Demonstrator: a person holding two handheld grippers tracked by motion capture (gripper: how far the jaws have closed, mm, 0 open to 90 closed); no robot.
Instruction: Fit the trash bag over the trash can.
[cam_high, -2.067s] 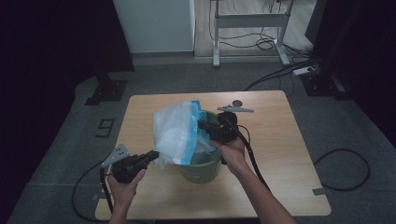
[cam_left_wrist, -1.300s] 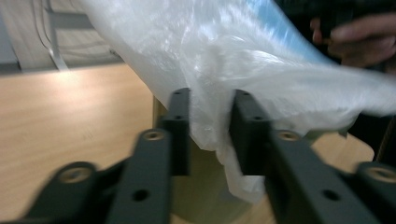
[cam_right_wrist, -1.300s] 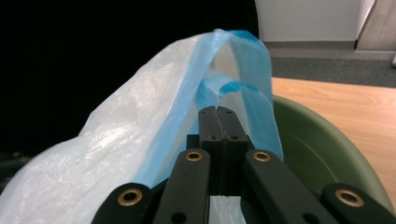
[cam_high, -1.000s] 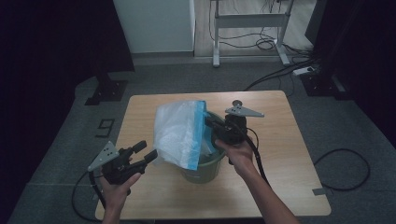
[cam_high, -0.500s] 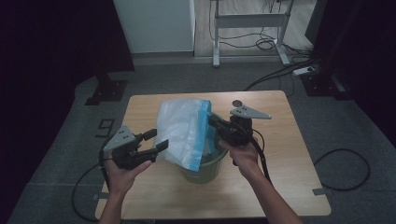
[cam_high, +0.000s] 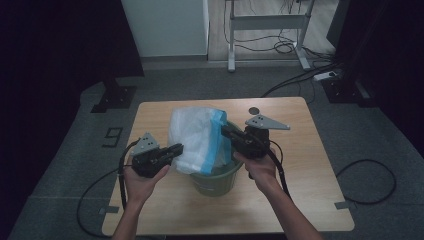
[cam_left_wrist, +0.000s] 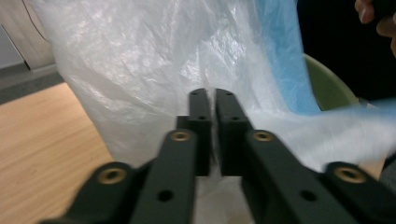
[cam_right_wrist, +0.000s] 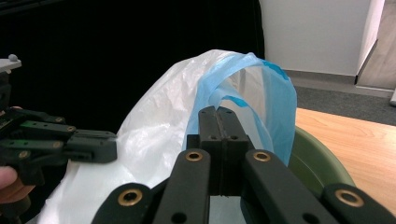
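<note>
A white plastic bag (cam_high: 195, 135) with a blue rim band stands up out of a green bin (cam_high: 215, 177) in the middle of the table. My left gripper (cam_high: 176, 148) is at the bag's left side; its jaws have just been closing and now pinch the white film (cam_left_wrist: 140, 60). My right gripper (cam_high: 226, 131) is shut on the blue band (cam_right_wrist: 280, 102) at the bag's mouth, above the bin's rim (cam_right_wrist: 313, 154). The right gripper view has the left gripper (cam_right_wrist: 109, 144) against the bag's flank.
The bin sits on a wooden table (cam_high: 300, 200). A small dark round thing (cam_high: 254, 110) lies near the far edge. Cables trail from both grippers over the table's near side. Beyond the table stand a metal desk frame (cam_high: 265, 25) and floor cables.
My left gripper moved right and slightly up to the bag's side, and its jaws went from wide apart to together. The right gripper kept its hold on the blue band.
</note>
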